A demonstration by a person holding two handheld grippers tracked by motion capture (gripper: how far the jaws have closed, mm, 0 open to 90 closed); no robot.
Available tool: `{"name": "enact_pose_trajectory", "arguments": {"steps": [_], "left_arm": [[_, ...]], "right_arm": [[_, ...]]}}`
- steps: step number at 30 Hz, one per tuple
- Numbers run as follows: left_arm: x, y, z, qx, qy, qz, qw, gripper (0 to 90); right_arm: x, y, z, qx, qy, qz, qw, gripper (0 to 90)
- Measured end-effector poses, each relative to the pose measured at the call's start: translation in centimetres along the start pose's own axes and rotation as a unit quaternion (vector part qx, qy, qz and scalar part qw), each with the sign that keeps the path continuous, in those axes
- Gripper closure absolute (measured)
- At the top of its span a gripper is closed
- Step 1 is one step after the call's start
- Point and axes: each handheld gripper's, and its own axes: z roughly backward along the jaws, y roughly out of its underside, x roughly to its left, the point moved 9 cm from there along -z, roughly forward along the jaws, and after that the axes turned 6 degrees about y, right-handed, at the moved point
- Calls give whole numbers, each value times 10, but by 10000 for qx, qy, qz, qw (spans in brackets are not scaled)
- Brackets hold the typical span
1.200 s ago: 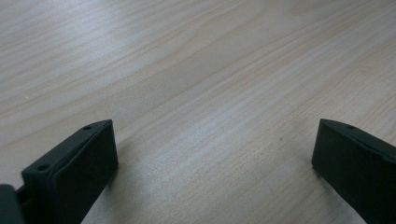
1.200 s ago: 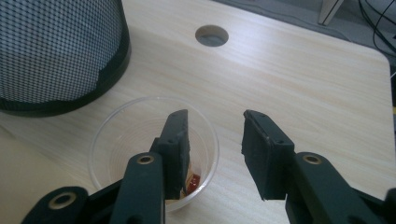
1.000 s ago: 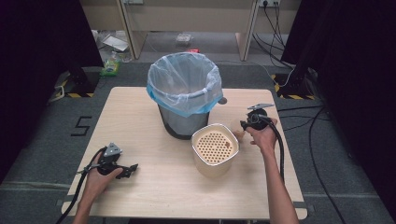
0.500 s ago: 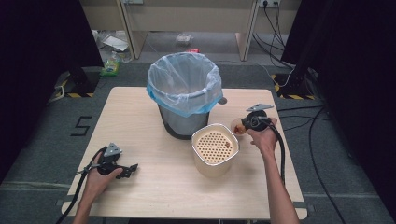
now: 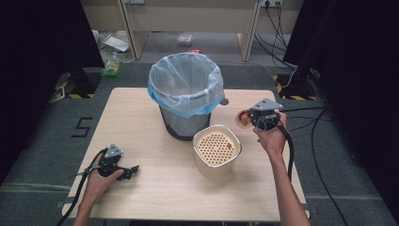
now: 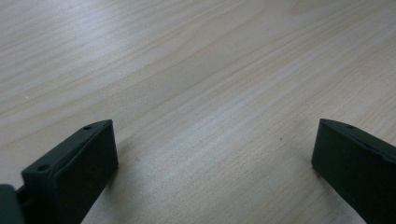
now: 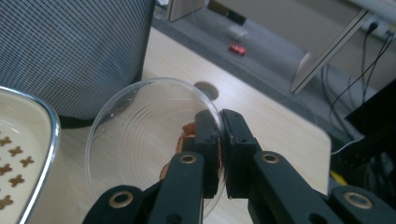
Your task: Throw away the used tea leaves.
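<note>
Clear dish (image 7: 149,140) is clamped at its rim by right tongs (image 7: 220,140); emptying into lined bin (image 5: 186,94) judged next. Left tongs (image 6: 210,154) lie released on tabletop (image 5: 155,188).

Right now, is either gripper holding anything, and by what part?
The right gripper pinches the rim of a clear plastic dish holding reddish scraps. The left gripper is open and holds nothing.

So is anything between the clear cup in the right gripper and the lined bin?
Nothing visible. The right gripper pinches the clear cup by its rim, and open table lies between it and the lined bin. The perforated container sits nearer the person, off that line.
</note>
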Motion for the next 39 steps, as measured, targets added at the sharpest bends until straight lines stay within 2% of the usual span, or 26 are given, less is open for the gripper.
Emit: {"name": "enact_pose_trajectory", "arguments": {"steps": [2, 3, 7, 12, 14, 15, 16, 17, 18, 19, 21, 23, 26, 28, 31, 33, 35, 38, 39], "left_arm": [[0, 0, 0, 0, 0, 1, 10000, 0], [0, 0, 0, 0, 0, 0, 10000, 0], [0, 0, 0, 0, -1, 0, 10000, 0], [0, 0, 0, 0, -1, 1, 10000, 0], [0, 0, 0, 1, -1, 0, 10000, 0], [0, 0, 0, 1, -1, 0, 10000, 0], [0, 0, 0, 0, -1, 0, 10000, 0], [0, 0, 0, 0, -1, 0, 10000, 0], [0, 0, 0, 0, -1, 0, 10000, 0], [0, 0, 0, 1, -1, -1, 10000, 0], [0, 0, 0, 1, -1, 0, 10000, 0], [0, 0, 0, -1, 0, 2, 10000, 0], [0, 0, 0, 0, -1, 0, 10000, 0], [0, 0, 0, 0, -1, -1, 10000, 0], [0, 0, 0, 1, -1, 0, 10000, 0], [0, 0, 0, 0, -1, 1, 10000, 0], [0, 0, 0, -2, -2, 0, 10000, 0], [0, 0, 0, -1, 0, 1, 10000, 0], [0, 0, 0, -2, -1, 0, 10000, 0]], "right_arm": [[1, -8, 7, -148, 104, 172, 9997, 863], [2, -12, 10, -264, 166, 331, 9990, 863], [9, -25, 22, -585, 396, 692, 9951, 863], [20, -36, 36, -929, 743, 1299, 9844, 864], [25, -40, 42, -1079, 884, 1593, 9773, 864], [25, -40, 42, -1079, 884, 1593, 9773, 864], [31, -43, 49, -1223, 1063, 1901, 9683, 864], [34, -45, 52, -1272, 1128, 2024, 9644, 864], [37, -47, 56, -1379, 1226, 2212, 9576, 864], [40, -47, 59, -1434, 1292, 2294, 9540, 866], [45, -48, 64, -1557, 1340, 2399, 9488, 866], [49, -49, 67, -1645, 1442, 2576, 9412, 866], [56, -48, 71, -1751, 1522, 2738, 9334, 866], [61, -49, 72, -1801, 1635, 2979, 9231, 866], [69, -49, 75, -1915, 1730, 3128, 9141, 866], [75, -47, 75, -1910, 1801, 3326, 9058, 866], [79, -44, 75, -1946, 1827, 3331, 9043, 866], [85, -44, 76, -2014, 1889, 3448, 8971, 866], [86, -45, 76, -2039, 1908, 3436, 8966, 866]]}}
